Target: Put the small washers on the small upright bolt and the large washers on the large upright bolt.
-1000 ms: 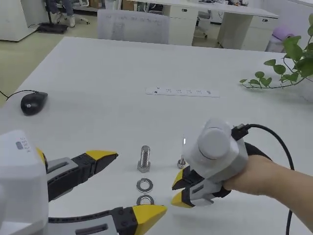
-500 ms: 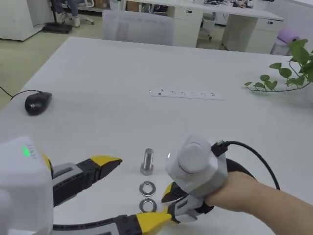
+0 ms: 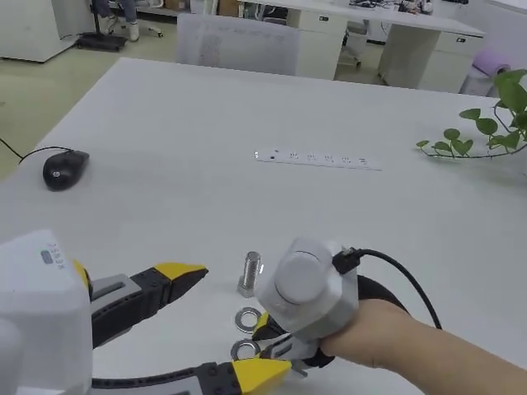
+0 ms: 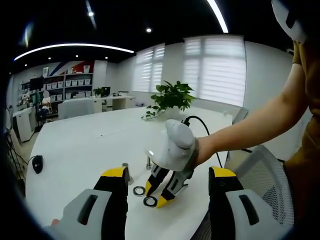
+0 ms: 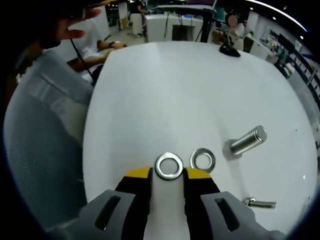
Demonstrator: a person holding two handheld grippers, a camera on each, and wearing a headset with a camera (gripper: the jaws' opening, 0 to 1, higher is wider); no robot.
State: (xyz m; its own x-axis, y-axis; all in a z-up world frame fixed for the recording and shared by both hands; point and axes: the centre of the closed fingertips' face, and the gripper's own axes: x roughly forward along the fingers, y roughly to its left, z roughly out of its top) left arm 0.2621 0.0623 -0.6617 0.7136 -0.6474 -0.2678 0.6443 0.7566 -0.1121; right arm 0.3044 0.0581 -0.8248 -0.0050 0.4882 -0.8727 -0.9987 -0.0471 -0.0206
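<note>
Two large washers lie flat on the white table [image 3: 165, 164], one [image 3: 247, 317] just in front of the large upright bolt [image 3: 249, 274] and one [image 3: 243, 350] nearer me. My right gripper [image 3: 265, 339] hovers low over them from the right, open by a narrow gap. In the right gripper view its tips [image 5: 168, 176] flank the near washer [image 5: 169, 166], with the other washer [image 5: 202, 159], the large bolt [image 5: 245, 141] and the small bolt [image 5: 259, 203] to the right. My left gripper [image 3: 221, 322] is spread wide open at the lower left, holding nothing.
A black mouse [image 3: 64, 169] sits at the table's left, a white power strip [image 3: 319, 159] across the middle, a green plant [image 3: 486, 123] at the far right. A grey mesh chair [image 5: 45, 125] stands beside the table edge.
My right gripper has moved left and nearer to me, from beside the small bolt to over the two washers. The left gripper has stayed where it was.
</note>
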